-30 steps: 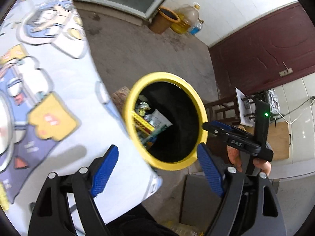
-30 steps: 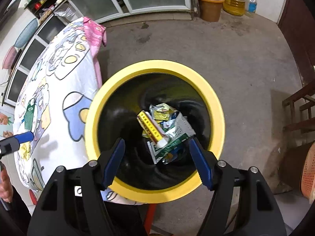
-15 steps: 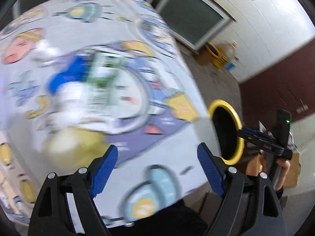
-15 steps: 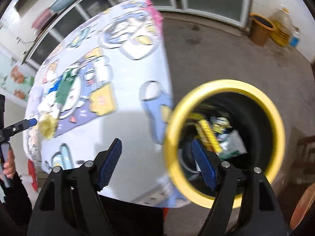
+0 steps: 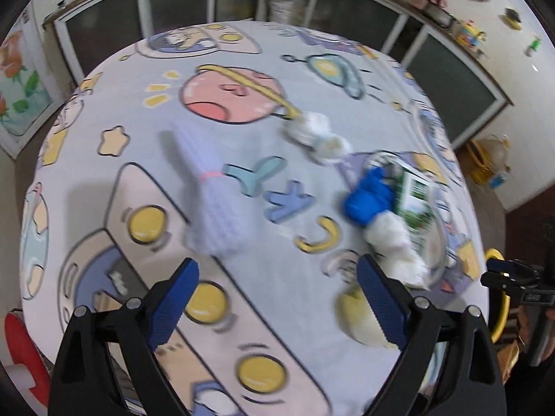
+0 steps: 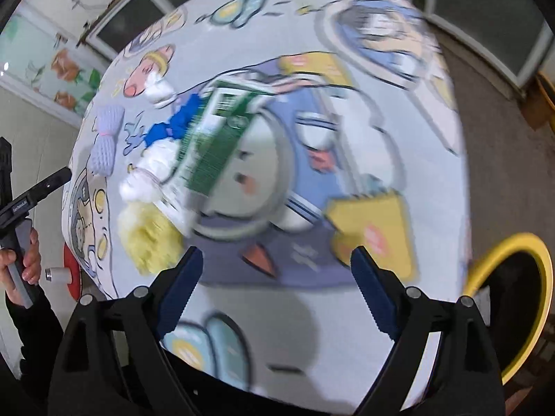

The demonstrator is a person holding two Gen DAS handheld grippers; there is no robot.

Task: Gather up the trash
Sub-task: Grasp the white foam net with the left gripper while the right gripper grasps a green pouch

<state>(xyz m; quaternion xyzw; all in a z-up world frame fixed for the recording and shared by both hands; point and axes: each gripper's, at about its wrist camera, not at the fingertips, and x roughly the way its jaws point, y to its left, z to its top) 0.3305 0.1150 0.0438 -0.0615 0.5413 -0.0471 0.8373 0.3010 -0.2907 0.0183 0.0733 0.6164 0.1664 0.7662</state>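
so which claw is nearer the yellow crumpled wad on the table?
Left. The left claw hovers open with its right finger almost over the yellow wad. The right claw is also open, with the wad just beyond its left finger.

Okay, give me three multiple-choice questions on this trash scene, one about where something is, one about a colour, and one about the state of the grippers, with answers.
1. Where is the green carton?
A. on the tablecloth
B. in the bin
C. in a gripper

2. What colour is the bin's rim?
A. red
B. yellow
C. green

3. How are the left gripper and right gripper?
A. both shut on trash
B. one holds the carton
C. both open, empty

Answers: 1 A, it lies flat on the cloth beside white wads; 2 B, a yellow ring shows at the table's edge; 3 C, blue pads stand wide apart with nothing between.
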